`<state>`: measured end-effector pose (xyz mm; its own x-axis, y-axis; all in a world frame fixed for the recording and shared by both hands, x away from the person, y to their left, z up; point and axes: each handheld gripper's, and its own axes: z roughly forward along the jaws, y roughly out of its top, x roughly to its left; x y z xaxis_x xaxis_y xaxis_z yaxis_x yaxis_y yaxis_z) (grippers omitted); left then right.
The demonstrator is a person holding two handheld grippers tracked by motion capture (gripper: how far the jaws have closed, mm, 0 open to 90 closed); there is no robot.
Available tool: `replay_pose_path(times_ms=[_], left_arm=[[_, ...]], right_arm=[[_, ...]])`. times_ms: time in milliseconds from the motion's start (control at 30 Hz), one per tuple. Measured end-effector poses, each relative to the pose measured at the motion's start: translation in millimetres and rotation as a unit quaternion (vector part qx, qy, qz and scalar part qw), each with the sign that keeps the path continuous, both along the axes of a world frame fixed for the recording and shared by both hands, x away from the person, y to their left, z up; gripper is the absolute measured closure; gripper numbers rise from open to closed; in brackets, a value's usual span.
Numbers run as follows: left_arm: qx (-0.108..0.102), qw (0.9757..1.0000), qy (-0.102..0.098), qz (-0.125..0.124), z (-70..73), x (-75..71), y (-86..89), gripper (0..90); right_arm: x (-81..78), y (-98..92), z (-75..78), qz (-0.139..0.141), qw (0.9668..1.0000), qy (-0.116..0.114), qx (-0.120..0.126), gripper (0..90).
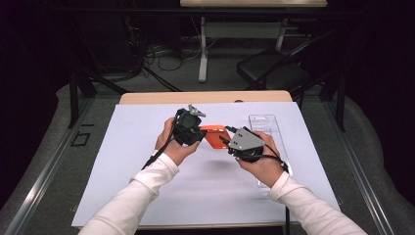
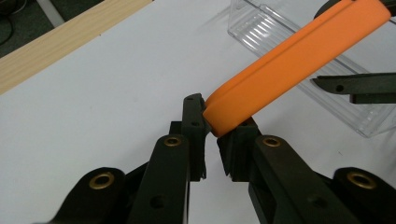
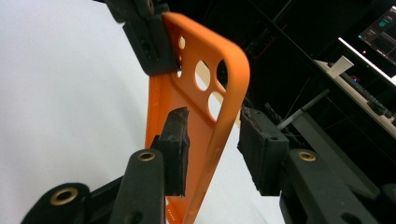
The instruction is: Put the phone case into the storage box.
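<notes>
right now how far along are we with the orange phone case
Done: the orange phone case is lifted off the table, gripped at one corner by the left gripper. In hand: the right gripper has its fingers either side of the case's edge, not yet pressing. Left: the clear plastic tray sits empty beside it.

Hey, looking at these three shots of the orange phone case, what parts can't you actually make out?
- High view: the orange phone case is partly covered at both ends by the left tool and right tool.
- Left gripper view: the case's far end runs off the top right edge.
- Right gripper view: the case's lower end is cut off at the bottom, and whether the right tool's pads touch it is unclear.
- High view: the clear plastic tray is half hidden by the right hand.
</notes>
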<state>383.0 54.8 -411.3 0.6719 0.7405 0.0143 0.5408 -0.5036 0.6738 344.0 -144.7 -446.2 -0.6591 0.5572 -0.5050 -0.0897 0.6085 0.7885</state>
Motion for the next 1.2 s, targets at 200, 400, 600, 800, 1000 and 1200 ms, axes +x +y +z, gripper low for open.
replay_pose_path(times_ms=[200,400,600,800,1000,1200], left_arm=[[-0.001,1.0,0.005,0.001,-4.6,0.5,-1.4,80.9],[0.0,1.0,0.009,0.003,-9.3,1.1,-2.0,80.9],[0.004,0.9999,0.011,0.002,-11.6,0.6,-3.3,80.9],[0.003,0.9999,0.014,0.001,-13.3,-0.5,-3.1,80.9],[0.005,0.9999,0.016,0.0,-14.3,-0.4,-3.4,80.9],[0.008,0.9998,0.016,0.002,-15.8,-0.5,-4.1,80.9]], right_arm=[[-0.4,2.1,2.8,-0.002,1.0,-0.002,0.001,64.0],[-1.5,5.5,4.5,0.001,1.0,-0.005,-0.004,65.1],[-1.3,9.1,5.2,-0.003,0.9999,-0.008,-0.014,67.1],[1.0,10.8,5.3,-0.009,0.9997,-0.009,-0.022,68.9],[2.4,13.1,6.2,-0.01,0.9996,-0.008,-0.027,71.1],[1.4,16.5,6.9,-0.009,0.9992,-0.013,-0.038,73.5]])
